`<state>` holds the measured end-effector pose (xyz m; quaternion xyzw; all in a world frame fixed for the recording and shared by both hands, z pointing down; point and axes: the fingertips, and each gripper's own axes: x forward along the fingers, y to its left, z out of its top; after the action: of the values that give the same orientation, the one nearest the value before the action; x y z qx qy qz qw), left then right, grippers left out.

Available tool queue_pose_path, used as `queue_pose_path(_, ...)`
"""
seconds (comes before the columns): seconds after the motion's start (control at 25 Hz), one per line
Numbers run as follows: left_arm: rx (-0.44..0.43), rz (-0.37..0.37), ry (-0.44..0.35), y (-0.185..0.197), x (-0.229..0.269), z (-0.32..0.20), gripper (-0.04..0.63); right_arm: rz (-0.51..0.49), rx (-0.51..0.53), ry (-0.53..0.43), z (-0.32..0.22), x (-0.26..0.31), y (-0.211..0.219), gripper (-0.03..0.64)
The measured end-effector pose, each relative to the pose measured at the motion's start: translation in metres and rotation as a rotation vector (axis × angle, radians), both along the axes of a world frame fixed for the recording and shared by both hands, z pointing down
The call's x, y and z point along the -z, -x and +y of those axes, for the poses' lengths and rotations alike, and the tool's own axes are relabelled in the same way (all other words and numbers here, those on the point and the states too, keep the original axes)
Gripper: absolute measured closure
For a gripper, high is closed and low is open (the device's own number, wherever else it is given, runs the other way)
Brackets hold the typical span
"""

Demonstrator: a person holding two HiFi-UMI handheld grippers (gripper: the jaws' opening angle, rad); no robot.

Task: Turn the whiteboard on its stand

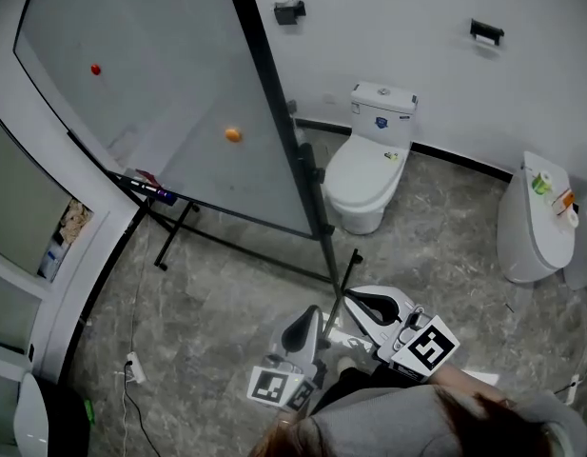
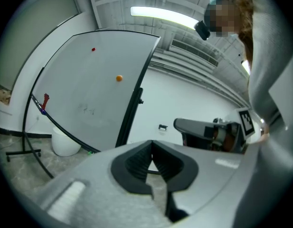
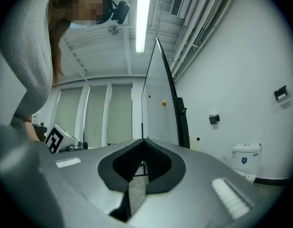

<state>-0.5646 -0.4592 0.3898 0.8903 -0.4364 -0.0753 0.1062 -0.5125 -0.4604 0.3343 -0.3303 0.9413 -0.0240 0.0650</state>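
Bathroom floor (image 1: 226,303) holds black-framed whiteboard (image 1: 160,84) with 2 magnets (image 1: 233,134); left tool (image 2: 151,143), right tool (image 3: 143,140) clenched.

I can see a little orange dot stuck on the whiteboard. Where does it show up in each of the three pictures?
Head view: orange magnet, upper left of centre, on the whiteboard.
Left gripper view: upper left of centre.
Right gripper view: just right of centre, with the whiteboard seen nearly edge-on.
Shared landmark: the red magnet, up and to the left of the orange one in every view.
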Motion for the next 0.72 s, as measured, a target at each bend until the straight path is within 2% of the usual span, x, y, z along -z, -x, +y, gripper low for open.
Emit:
queue_pose_path(0.24,0.008,-0.007,0.005,0.0,-0.004,-0.023,0.594,0.031,-0.022,0.025,-0.04,-0.011,-0.013,0.614)
queue_pose_path(0.4,0.051,-0.013,-0.024,0.01,0.01,-0.041,0.594,0.067,0.01,0.019,-0.069,-0.004,-0.007,0.623)
queue_pose_path(0.44,0.067,-0.007,-0.03,0.014,0.012,-0.043,0.594,0.078,0.018,0.021,-0.077,-0.004,-0.005,0.608)
queue_pose_path(0.52,0.093,0.01,-0.028,0.019,0.011,-0.046,0.594,0.117,0.015,0.025,-0.096,-0.004,-0.004,0.532)
queue_pose_path(0.6,0.1,0.017,-0.012,0.018,0.007,-0.048,0.594,0.159,0.0,0.016,-0.121,-0.002,-0.004,0.422)
queue_pose_path(0.72,0.099,0.014,0.001,0.017,0.006,-0.047,0.594,0.173,0.003,-0.033,-0.159,0.012,0.009,0.298)
